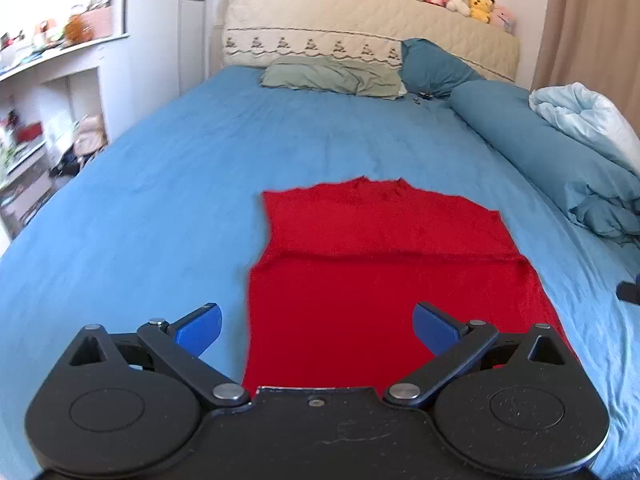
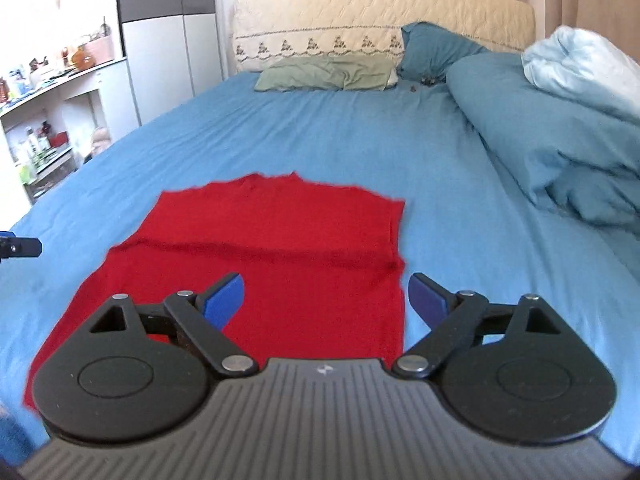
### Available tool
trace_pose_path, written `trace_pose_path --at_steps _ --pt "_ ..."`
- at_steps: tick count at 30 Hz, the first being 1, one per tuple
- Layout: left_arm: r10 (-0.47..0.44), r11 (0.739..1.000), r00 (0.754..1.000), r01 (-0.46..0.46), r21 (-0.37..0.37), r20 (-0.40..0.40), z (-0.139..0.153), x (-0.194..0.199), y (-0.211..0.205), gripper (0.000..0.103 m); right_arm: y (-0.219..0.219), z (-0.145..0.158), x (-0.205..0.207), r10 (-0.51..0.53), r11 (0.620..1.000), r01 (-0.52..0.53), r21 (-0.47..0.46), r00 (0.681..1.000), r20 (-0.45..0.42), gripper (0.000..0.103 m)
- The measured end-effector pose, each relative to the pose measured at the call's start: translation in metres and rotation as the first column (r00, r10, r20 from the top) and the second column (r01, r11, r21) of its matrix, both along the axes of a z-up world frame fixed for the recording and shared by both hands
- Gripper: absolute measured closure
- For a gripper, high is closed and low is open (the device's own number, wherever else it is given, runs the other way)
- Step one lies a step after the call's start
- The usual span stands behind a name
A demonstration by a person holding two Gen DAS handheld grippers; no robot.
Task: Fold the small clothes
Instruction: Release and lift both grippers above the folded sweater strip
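A red sleeveless garment [image 1: 380,280] lies flat on the blue bed sheet [image 1: 160,200], neck end pointing to the headboard, with a crosswise crease at mid-length. My left gripper [image 1: 318,326] is open and empty, hovering over the garment's near left edge. In the right wrist view the same garment [image 2: 288,256] lies below my right gripper [image 2: 326,298], which is open and empty over the garment's near right edge. The tip of the left gripper shows at the left edge of the right wrist view [image 2: 20,247].
A rolled teal duvet [image 1: 560,160] and a pale blue quilt [image 1: 588,116] lie along the bed's right side. Green [image 1: 332,76] and teal [image 1: 432,66] pillows lie against the cream headboard [image 1: 360,24], topped with plush toys. White shelves [image 1: 48,112] stand left of the bed.
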State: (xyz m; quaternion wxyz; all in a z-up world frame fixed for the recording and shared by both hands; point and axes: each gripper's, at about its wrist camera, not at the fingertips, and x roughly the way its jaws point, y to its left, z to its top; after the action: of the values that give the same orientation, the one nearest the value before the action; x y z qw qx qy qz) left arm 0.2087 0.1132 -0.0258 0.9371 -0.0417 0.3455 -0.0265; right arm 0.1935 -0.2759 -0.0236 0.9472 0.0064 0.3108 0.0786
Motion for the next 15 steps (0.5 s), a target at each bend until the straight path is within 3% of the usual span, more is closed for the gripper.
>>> trace_pose_path --at_steps 5,15 --pt "0.024 0.999 0.999 -0.026 -0.048 -0.047 -0.013 -0.048 0.014 0.000 -0.006 -0.015 -0.059 -0.031 0.999 0.031 -0.013 0.999 -0.034 0.000" --pt "0.005 0.998 0.989 -0.014 -0.059 -0.146 -0.066 -0.092 0.003 0.006 -0.024 -0.071 -0.129 -0.100 0.995 0.098 -0.019 0.988 -0.122 0.000"
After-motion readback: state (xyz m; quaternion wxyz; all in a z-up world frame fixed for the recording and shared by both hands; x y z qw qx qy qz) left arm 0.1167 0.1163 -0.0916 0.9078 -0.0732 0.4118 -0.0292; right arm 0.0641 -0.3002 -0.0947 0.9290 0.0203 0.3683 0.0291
